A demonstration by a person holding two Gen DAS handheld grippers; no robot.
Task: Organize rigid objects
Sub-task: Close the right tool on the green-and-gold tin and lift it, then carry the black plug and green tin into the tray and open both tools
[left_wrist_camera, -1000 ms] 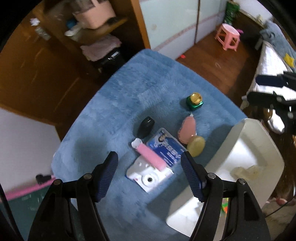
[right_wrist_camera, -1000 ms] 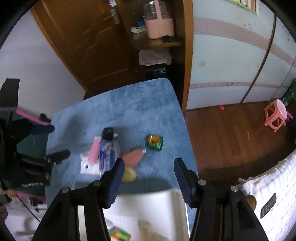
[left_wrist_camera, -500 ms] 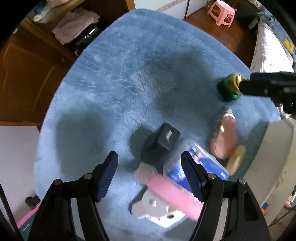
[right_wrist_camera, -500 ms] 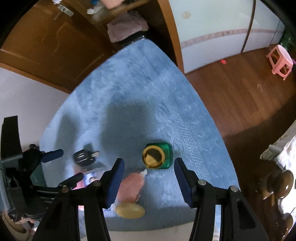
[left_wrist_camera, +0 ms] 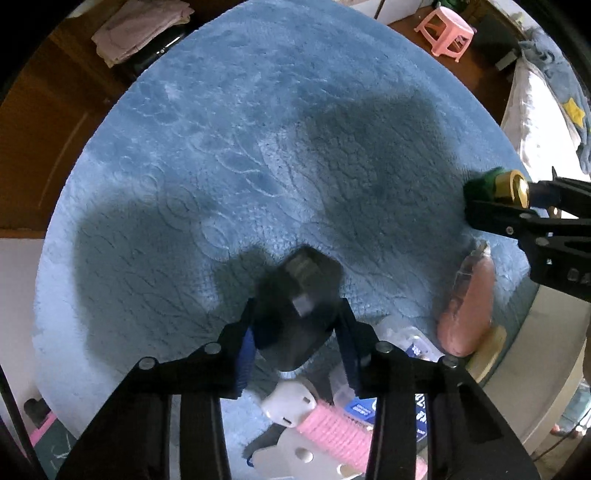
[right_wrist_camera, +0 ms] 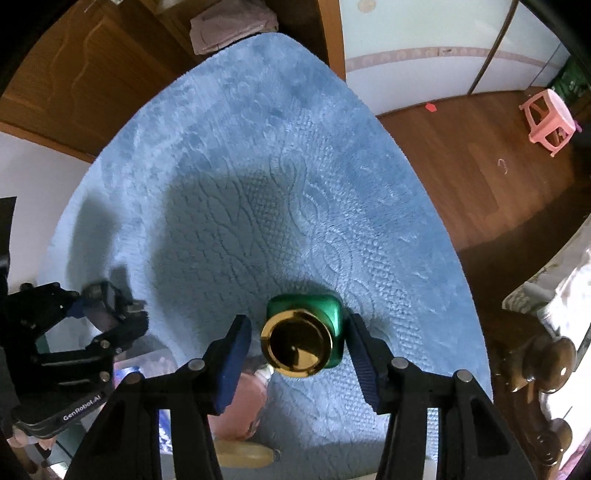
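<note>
On the blue plush mat [left_wrist_camera: 258, 155] my left gripper [left_wrist_camera: 297, 343] is shut on a black charger block [left_wrist_camera: 299, 302], one pad on each side. My right gripper [right_wrist_camera: 297, 343] straddles a green jar with a gold lid [right_wrist_camera: 306, 336]; its right pad touches the jar, the left pad stands a little off, so it is still open. The jar also shows in the left wrist view [left_wrist_camera: 496, 186]. A pink case [left_wrist_camera: 469, 302], a tan compact [right_wrist_camera: 240, 454], a pink roller [left_wrist_camera: 340, 432], a blue-labelled clear box [left_wrist_camera: 402, 345] and a white camera [left_wrist_camera: 295, 456] lie close by.
A white bin [left_wrist_camera: 532, 369] stands at the mat's right edge. Beyond the mat are a wooden floor [right_wrist_camera: 480, 155], a pink stool [right_wrist_camera: 550, 122], folded pink cloth [left_wrist_camera: 140, 27] on a low shelf and a bed [left_wrist_camera: 543, 92].
Both grippers dropped from high above down to the mat. The left one closed around the black charger; the right one came down around the green jar.
</note>
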